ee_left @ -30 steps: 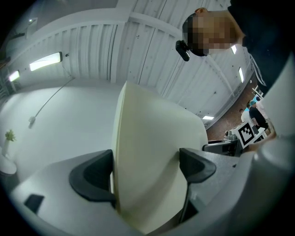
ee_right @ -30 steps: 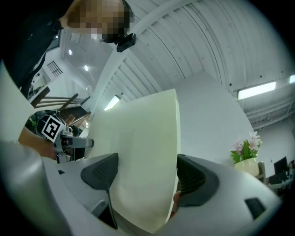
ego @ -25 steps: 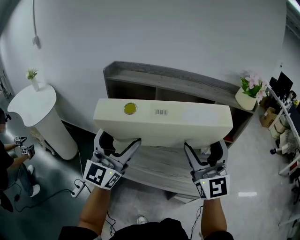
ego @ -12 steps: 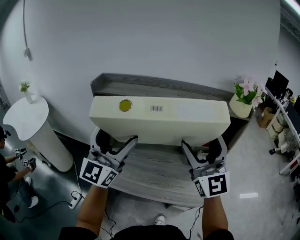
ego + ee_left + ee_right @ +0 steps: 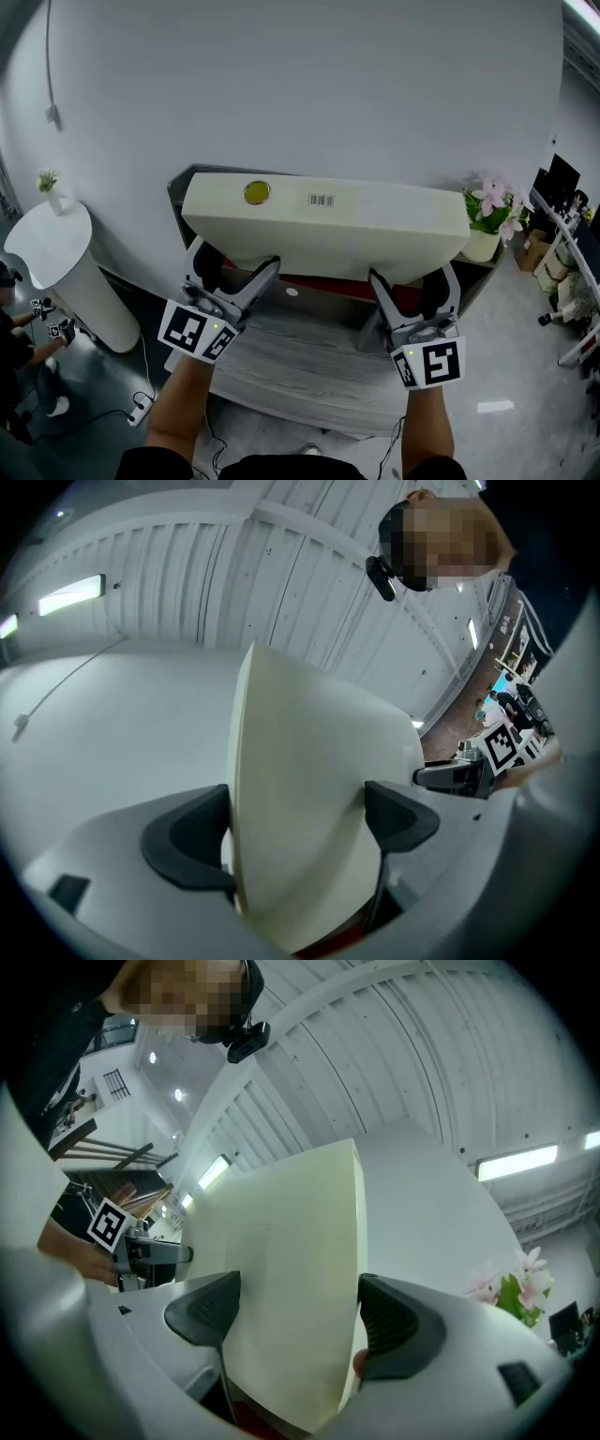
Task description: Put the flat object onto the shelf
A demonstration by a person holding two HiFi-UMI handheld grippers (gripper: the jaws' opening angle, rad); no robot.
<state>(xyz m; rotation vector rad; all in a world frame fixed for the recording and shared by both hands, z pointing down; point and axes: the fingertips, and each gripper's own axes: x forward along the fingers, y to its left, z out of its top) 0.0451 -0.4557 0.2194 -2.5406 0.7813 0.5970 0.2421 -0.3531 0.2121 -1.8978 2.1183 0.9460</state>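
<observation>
A wide flat cream box (image 5: pixel 323 230) with a yellow round sticker and a barcode label is held up in front of the grey wooden shelf (image 5: pixel 309 347). My left gripper (image 5: pixel 234 272) is shut on the box's near left edge, and my right gripper (image 5: pixel 408 286) is shut on its near right edge. In the left gripper view the cream box (image 5: pixel 300 808) fills the gap between the dark pads (image 5: pixel 187 841). The right gripper view shows the box (image 5: pixel 295 1297) clamped the same way. The box hides the shelf's upper part.
A white pot with pink flowers (image 5: pixel 487 220) stands on the shelf's right end. A white round pedestal (image 5: pixel 56 267) with a small vase stands to the left. Something red (image 5: pixel 323 286) shows inside the shelf under the box. A white wall rises behind. Another person (image 5: pixel 23 347) stands at far left.
Both grippers have raised the box and carried it toward the shelf's top; it now covers the top board. The grip is unchanged.
</observation>
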